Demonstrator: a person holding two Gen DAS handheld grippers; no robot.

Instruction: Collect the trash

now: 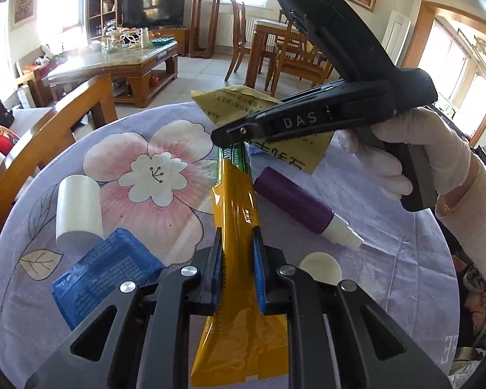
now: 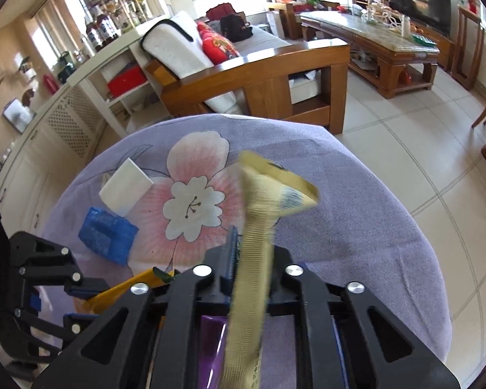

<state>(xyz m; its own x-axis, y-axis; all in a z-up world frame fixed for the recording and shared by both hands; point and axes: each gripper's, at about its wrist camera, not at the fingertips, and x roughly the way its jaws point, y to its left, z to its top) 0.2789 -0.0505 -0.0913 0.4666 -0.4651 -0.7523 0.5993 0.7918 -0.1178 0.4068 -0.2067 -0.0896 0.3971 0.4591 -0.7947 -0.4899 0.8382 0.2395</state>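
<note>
Yellow wrapper (image 1: 235, 207): left jaws pinching, near end cut off | tan packet (image 2: 252, 243): right jaws pinching, blurred

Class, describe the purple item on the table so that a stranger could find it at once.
Start at the round table's floral cloth. Right of the yellow wrapper held in the left gripper lies the purple tube. It alone is a purple cylinder with a white nozzle.

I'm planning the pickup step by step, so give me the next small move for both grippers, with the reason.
Probably lift both straight up off the tablecloth. The left gripper has its jaws pinched on the yellow wrapper, and the right gripper is shut on the tan packet. Both pieces look secured, and no bin shows in either view, so raising them clear of the purple bottle comes first.
</note>
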